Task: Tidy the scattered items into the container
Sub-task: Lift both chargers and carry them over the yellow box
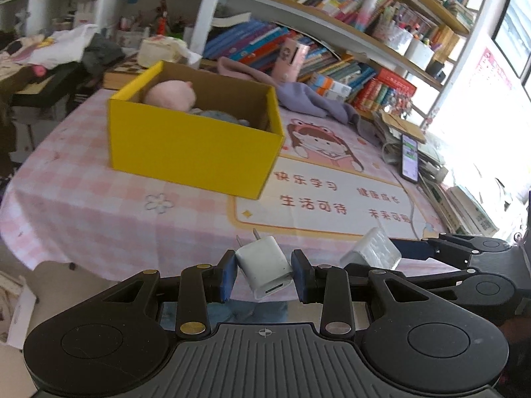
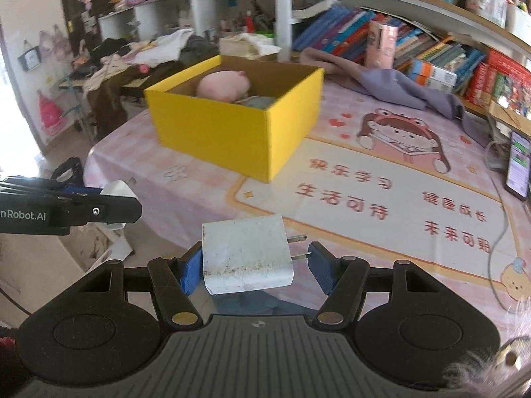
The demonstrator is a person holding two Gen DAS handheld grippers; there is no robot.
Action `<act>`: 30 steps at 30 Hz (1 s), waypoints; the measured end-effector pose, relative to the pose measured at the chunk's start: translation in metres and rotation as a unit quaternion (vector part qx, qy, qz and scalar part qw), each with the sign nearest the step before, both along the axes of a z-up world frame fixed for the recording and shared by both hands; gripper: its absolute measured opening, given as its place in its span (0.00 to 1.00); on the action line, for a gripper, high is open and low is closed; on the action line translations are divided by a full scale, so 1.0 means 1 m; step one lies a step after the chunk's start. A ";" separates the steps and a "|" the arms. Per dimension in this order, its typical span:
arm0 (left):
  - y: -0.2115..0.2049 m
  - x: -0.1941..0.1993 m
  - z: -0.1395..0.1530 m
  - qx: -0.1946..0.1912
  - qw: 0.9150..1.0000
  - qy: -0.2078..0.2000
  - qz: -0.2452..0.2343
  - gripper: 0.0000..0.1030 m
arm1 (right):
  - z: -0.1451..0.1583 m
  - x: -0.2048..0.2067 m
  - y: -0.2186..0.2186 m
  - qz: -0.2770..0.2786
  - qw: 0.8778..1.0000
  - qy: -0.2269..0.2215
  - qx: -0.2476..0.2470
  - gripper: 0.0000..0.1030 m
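Observation:
A yellow cardboard box (image 1: 192,152) stands on the pink checked tablecloth (image 1: 99,212), with a pink plush toy (image 1: 171,94) and a blue-grey item inside. My left gripper (image 1: 264,273) is shut on a small white plug charger (image 1: 265,267), prongs pointing up, held near the table's front edge. My right gripper (image 2: 254,265) is shut on a larger white charger (image 2: 247,253), prongs pointing right. That charger (image 1: 371,248) and the right gripper show at the right of the left wrist view. The box (image 2: 239,126) lies ahead, slightly left, in the right wrist view.
A purple cloth (image 1: 308,99) lies behind the box. A phone (image 1: 410,159) with a cable leans at the table's right edge beside stacked books. Bookshelves (image 1: 348,16) line the back. A cluttered desk (image 2: 109,63) stands at the left.

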State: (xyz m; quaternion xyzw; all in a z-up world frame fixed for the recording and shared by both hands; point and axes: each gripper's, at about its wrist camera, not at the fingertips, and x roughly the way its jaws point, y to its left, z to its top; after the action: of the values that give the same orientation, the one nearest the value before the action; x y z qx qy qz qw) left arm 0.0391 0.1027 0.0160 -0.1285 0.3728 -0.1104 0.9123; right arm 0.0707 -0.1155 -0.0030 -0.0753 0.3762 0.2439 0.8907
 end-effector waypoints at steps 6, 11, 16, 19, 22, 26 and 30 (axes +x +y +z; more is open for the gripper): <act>0.019 -0.014 0.000 0.003 1.000 0.004 0.021 0.33 | 0.001 -0.008 0.024 0.031 1.000 -0.003 0.000 0.61; 0.035 -0.022 -0.001 0.000 0.999 0.001 0.037 0.33 | 0.000 -0.012 0.045 0.056 0.998 -0.001 -0.004 0.61; 0.047 -0.022 0.000 -0.003 0.999 -0.006 0.052 0.33 | 0.001 -0.010 0.058 0.070 0.998 -0.002 -0.008 0.61; 0.050 -0.018 0.000 -0.006 0.999 -0.005 0.054 0.33 | 0.004 -0.007 0.064 0.076 0.997 -0.005 -0.010 0.61; 0.050 -0.014 -0.001 -0.004 0.999 0.000 0.050 0.33 | 0.003 -0.003 0.066 0.078 0.997 -0.004 -0.009 0.61; 0.052 -0.008 -0.003 0.000 0.999 0.007 0.050 0.33 | 0.002 0.003 0.069 0.076 0.997 0.001 -0.004 0.61; 0.054 0.003 -0.006 0.001 0.999 0.014 0.049 0.33 | 0.001 0.012 0.071 0.076 0.997 0.003 -0.002 0.61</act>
State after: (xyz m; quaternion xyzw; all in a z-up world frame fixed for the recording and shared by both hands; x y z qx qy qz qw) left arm 0.0416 0.1563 0.0104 -0.1472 0.3789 -0.0634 0.9114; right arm 0.0831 -0.0449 -0.0021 -0.1048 0.3728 0.3107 0.8680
